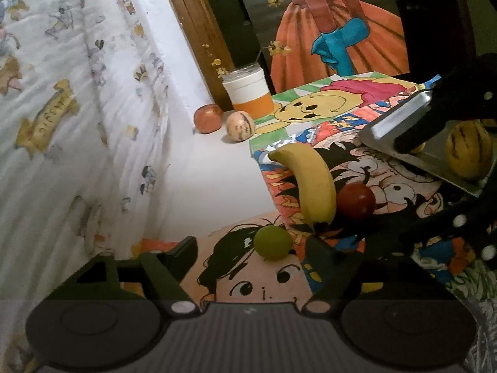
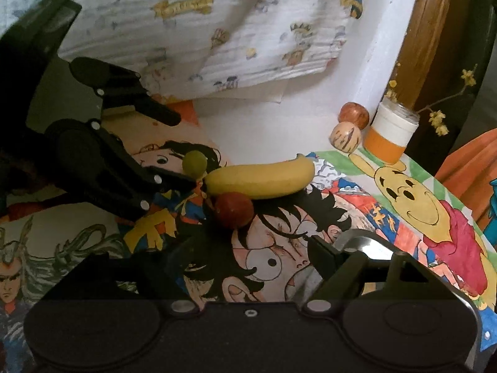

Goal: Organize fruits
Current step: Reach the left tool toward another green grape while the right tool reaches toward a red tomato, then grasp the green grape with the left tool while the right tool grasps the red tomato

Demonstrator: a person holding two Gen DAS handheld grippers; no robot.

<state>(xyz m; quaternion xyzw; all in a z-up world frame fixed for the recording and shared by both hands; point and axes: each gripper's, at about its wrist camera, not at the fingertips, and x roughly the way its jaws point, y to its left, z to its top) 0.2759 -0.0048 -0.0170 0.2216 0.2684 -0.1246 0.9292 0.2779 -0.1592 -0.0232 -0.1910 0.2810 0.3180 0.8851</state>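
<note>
The left tool (image 1: 251, 248) is open wide and holds nothing; a small green fruit (image 1: 272, 242) sits between its two fingers, near the right one, but I cannot tell if a finger touches it; in the right wrist view the same green fruit (image 2: 194, 163) lies just past the tip of one left finger (image 2: 169, 180).

A yellow banana (image 1: 312, 183) lies on the desk (image 1: 217, 168), on top of bright cartoon drawings (image 1: 382, 108); its dark end points at the left tool; a dark red fruit (image 1: 355, 201) touches the side of the banana; in the right wrist view the banana (image 2: 261, 180) lies sideways with the red fruit (image 2: 234, 209) tucked just under it.

The right tool (image 2: 248, 245) is open too, with nothing between its fingers; it hangs over a drawing of a face with big eyes; its right finger (image 2: 323, 255) is next to a shiny metal tray (image 2: 363, 245).

From the left wrist view the tray (image 1: 400, 115) holds a yellow striped fruit (image 1: 469, 152); one finger of the right tool crosses in front of the tray.

Far back by the wall stand a reddish apple (image 1: 207, 117) and a pale striped fruit (image 1: 240, 126), close together; beside them is a jar (image 1: 248, 91) with a white band and an orange band; a printed cloth (image 1: 62, 93) hangs on the wall side.
</note>
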